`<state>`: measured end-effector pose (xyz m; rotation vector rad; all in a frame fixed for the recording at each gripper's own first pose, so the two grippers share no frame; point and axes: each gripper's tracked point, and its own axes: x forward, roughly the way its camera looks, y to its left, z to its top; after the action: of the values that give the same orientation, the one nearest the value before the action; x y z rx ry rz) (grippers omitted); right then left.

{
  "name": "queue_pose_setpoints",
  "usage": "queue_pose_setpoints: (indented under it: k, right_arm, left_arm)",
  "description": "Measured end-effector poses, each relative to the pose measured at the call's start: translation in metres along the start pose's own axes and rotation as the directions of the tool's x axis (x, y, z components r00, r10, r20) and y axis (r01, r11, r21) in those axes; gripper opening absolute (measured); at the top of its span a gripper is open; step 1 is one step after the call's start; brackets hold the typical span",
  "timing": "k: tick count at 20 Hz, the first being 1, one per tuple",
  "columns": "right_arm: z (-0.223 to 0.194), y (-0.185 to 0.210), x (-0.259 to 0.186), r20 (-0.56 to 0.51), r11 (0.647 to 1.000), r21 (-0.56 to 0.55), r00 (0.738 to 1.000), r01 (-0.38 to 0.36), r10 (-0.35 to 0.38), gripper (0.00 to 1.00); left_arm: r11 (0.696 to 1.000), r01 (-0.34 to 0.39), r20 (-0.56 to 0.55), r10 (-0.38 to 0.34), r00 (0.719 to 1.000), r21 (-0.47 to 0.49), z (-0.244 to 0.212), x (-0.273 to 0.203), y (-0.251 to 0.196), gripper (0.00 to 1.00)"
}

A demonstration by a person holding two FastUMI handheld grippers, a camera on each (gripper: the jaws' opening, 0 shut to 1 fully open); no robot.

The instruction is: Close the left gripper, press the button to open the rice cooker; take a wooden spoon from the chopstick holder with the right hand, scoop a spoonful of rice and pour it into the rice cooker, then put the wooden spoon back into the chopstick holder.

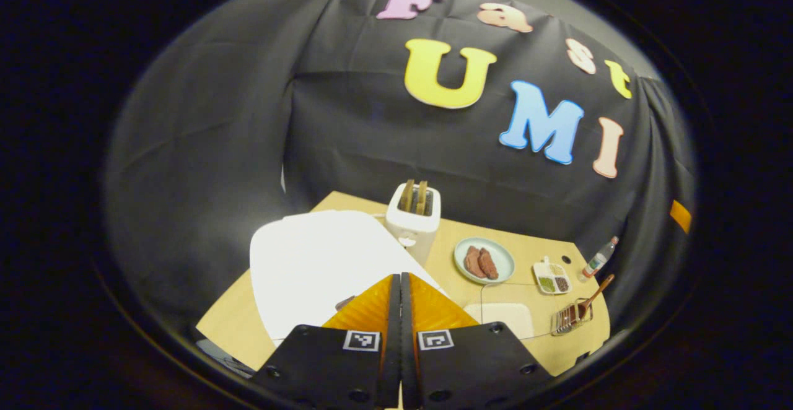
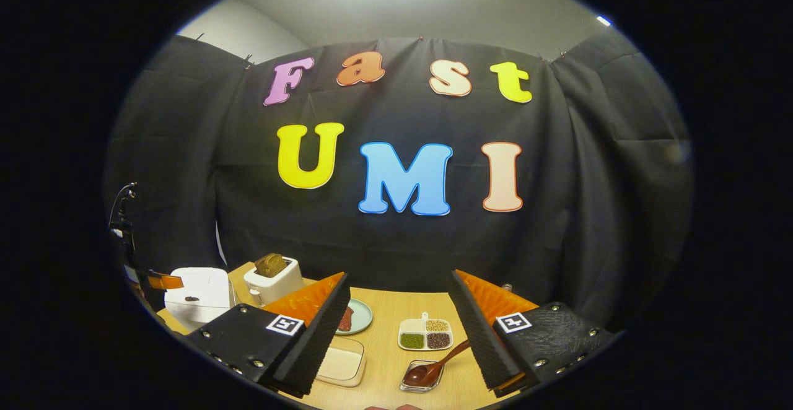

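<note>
Rice cooker (image 1: pixel 316 261): white, lid down, sits on the wooden table (image 1: pixel 229 323) directly ahead of the left gripper (image 1: pixel 400 292), whose fingers are pressed together with nothing between them. Fingertips overlap the cooker's near edge in the left gripper view; can't tell if they touch it, and the button is hard to make out. In the right gripper view the cooker (image 2: pixel 195 295) is far left, partly cut by the edge, with the other gripper just beside it.

Wooden spoon (image 2: pixel 433 366) rests bowl-down in the clear chopstick holder (image 2: pixel 421 379), handle tilted up to the right; the holder's near side is cut off. Right gripper (image 2: pixel 399 326) hangs above it, jaws spread wide, nothing held. From the left gripper view, spoon (image 1: pixel 595 295) and holder (image 1: pixel 571 318) are at the table's right end.

Clear container of rice (image 2: pixel 339 360) is left of the holder, half hidden behind the right gripper's left finger. Beyond: divided dish of grains (image 2: pixel 425 334), plate (image 1: pixel 484 259) with brown pieces, toaster (image 1: pixel 414 221) with bread, and a small bottle (image 1: pixel 598 259) near the wall.
</note>
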<state>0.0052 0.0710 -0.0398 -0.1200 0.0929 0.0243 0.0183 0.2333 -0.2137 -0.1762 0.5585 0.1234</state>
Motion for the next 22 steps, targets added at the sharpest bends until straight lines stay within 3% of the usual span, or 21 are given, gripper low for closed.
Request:
queue_pose_setpoints:
  k: [7, 11, 13, 15, 16, 19, 22]
  right_arm:
    - [-0.010, -0.017, 0.004, -0.027, 1.000, 0.004, 0.999, 0.028, -0.027, 0.97]
    - [-0.010, -0.025, 0.005, -0.031, 0.999, 0.024, 0.999, 0.044, -0.043, 0.97]
    - [-0.007, -0.025, 0.004, -0.023, 0.999, 0.021, 0.999, 0.042, -0.042, 0.97]
    - [-0.004, -0.028, 0.003, -0.011, 0.999, 0.013, 0.999, 0.042, -0.042, 0.97]
    - [-0.003, -0.028, 0.003, -0.008, 0.999, 0.013, 0.999, 0.042, -0.042, 0.97]
    - [-0.004, -0.035, 0.000, 0.000, 0.999, 0.017, 0.999, 0.049, -0.049, 0.97]
    - [-0.008, -0.044, -0.001, -0.001, 0.998, 0.023, 0.998, 0.061, -0.061, 0.97]
  left_arm:
    - [0.997, -0.079, -0.149, 0.081, 0.985, 0.021, -0.040, 0.053, 0.031, 0.09]
    - [0.993, -0.084, -0.119, 0.094, 0.988, 0.082, -0.031, 0.044, 0.033, 0.09]
    - [0.990, -0.106, 0.005, 0.106, 0.994, 0.091, 0.003, 0.035, 0.029, 0.10]
    - [0.988, -0.125, 0.163, 0.109, 0.981, 0.093, 0.048, 0.013, 0.019, 0.70]
    - [0.982, -0.156, 0.252, 0.126, 0.960, 0.102, 0.075, -0.011, 0.018, 1.00]
    - [0.990, -0.111, 0.410, 0.069, 0.909, 0.081, 0.123, -0.056, -0.014, 0.99]
    - [0.992, -0.097, 0.492, 0.044, 0.869, 0.082, 0.142, -0.094, -0.029, 0.99]
